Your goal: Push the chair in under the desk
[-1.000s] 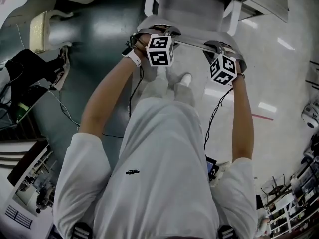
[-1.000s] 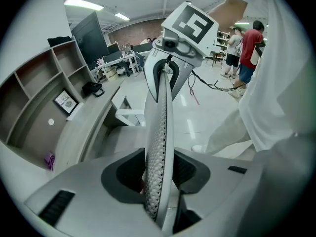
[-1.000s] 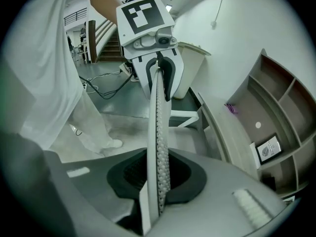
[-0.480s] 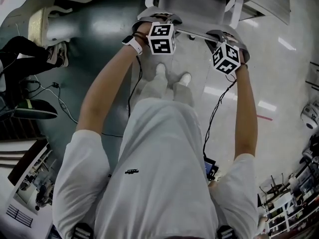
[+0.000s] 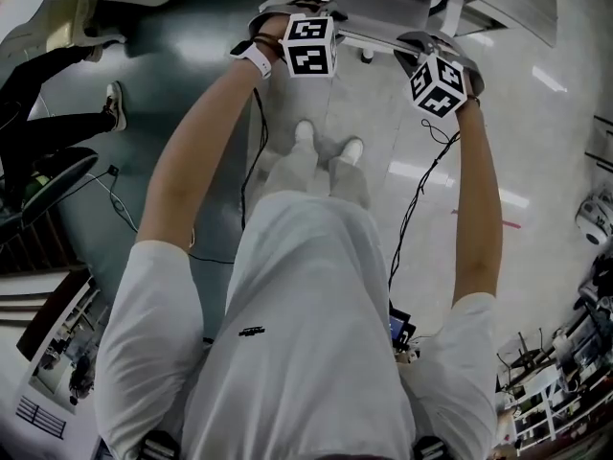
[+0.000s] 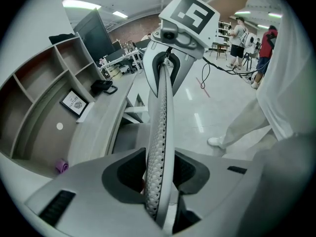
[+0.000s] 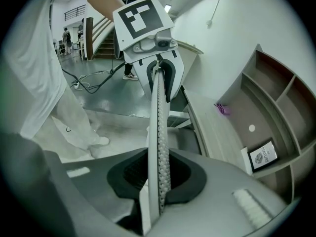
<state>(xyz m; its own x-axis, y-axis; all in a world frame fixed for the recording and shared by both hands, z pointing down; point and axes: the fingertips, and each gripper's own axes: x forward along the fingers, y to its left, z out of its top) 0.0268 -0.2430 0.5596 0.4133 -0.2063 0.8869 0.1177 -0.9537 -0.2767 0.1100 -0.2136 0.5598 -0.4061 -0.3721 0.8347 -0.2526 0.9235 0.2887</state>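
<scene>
Gripping the chair [image 5: 374,3] by its back rim [image 6: 163,112], facing the desk [image 6: 101,125].
Leftmost, pinching that perforated back rim in the left gripper [image 6: 159,181], just tightened slightly, desk left of its fingers; then pinching the same back rim in the right gripper [image 7: 159,181], desk right of its fingers, seat [image 7: 182,138] beyond the fingertips.

Overhead strip lights [image 6: 81,4] flood the room with even, cool light. In the head view the polished floor [image 5: 536,147] throws them back as pale streaks of glare, though that view is otherwise dim and muted. Shadows are soft and faint. Both gripper views are brighter and ringed by a black vignette, with straight lines bowed hard toward the edges. The jaws, close to the lens, look slightly soft.
</scene>
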